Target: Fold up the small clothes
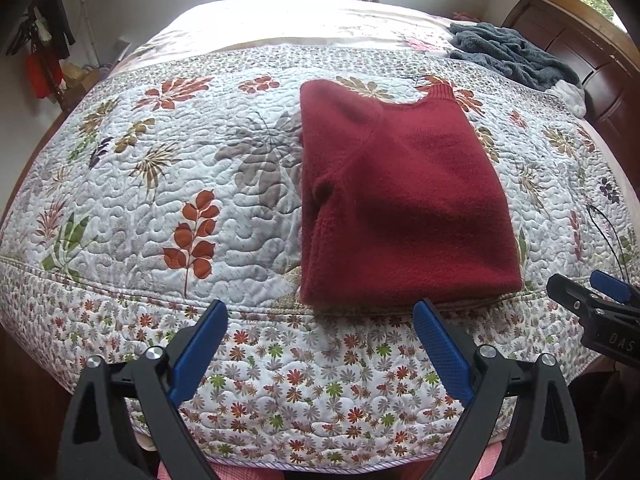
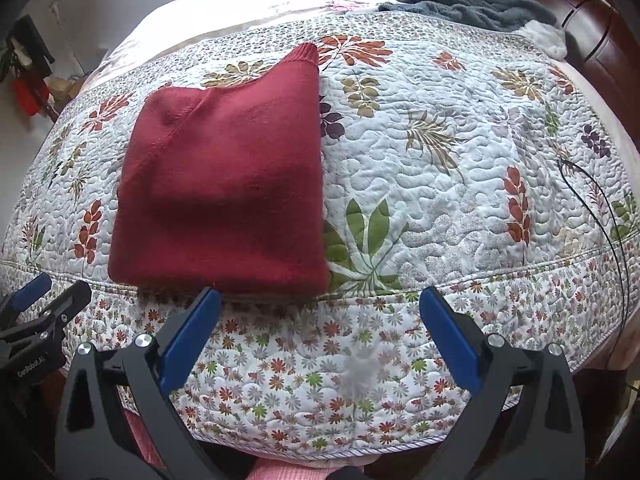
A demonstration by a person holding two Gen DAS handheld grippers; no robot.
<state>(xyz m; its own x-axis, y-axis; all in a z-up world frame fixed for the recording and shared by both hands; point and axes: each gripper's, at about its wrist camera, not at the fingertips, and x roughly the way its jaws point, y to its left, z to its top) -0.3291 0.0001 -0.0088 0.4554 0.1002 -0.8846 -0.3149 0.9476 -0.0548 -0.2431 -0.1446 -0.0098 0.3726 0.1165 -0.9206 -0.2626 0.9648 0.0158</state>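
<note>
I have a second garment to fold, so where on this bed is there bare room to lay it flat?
The quilt is free to the left of the red sweater, and also to its right, up to the black cord. The far right corner by the headboard is crowded with a grey blanket. Both grippers, left and right, hang open off the near edge.

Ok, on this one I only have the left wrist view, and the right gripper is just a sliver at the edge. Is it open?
Observer: Yes. The right gripper is wide open, with only the quilt between its fingers.
Operator: Is it centred on the sweater?
Observer: No. The red sweater lies to its left, and the sweater's right edge runs roughly up the middle of the gap.
Operator: Any marking on the left gripper?
Observer: The left gripper has "GenRobot.AI" lettering on its body.
</note>
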